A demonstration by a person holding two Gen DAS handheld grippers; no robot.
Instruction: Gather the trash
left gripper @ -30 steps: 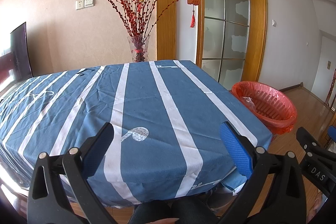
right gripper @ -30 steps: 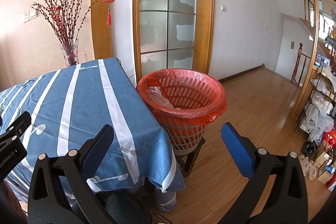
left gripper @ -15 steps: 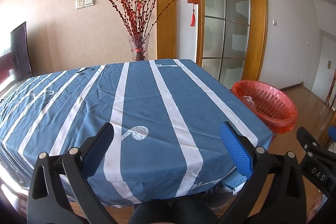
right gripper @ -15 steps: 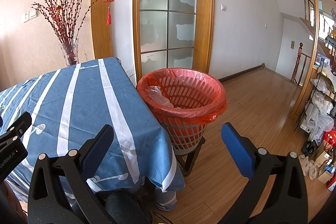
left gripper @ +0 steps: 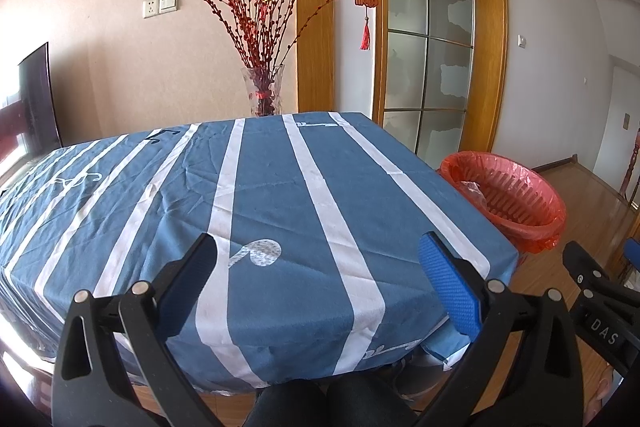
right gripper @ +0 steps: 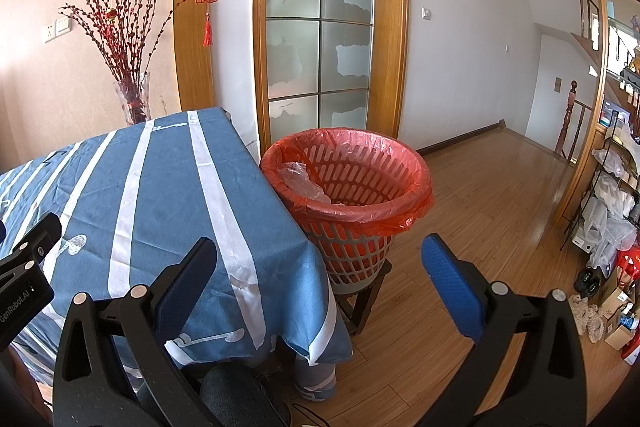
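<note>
A red slatted waste basket lined with a red plastic bag stands on a small stool at the table's right corner; it also shows in the left wrist view. A crumpled clear plastic bag lies inside it. My left gripper is open and empty above the near edge of the blue striped tablecloth. My right gripper is open and empty, held in front of the basket and the table corner. I see no loose trash on the tablecloth.
A glass vase of red branches stands behind the table's far edge. A glass-panelled door is behind the basket. Wooden floor stretches to the right, with a shelf rack of bags and boxes at the far right.
</note>
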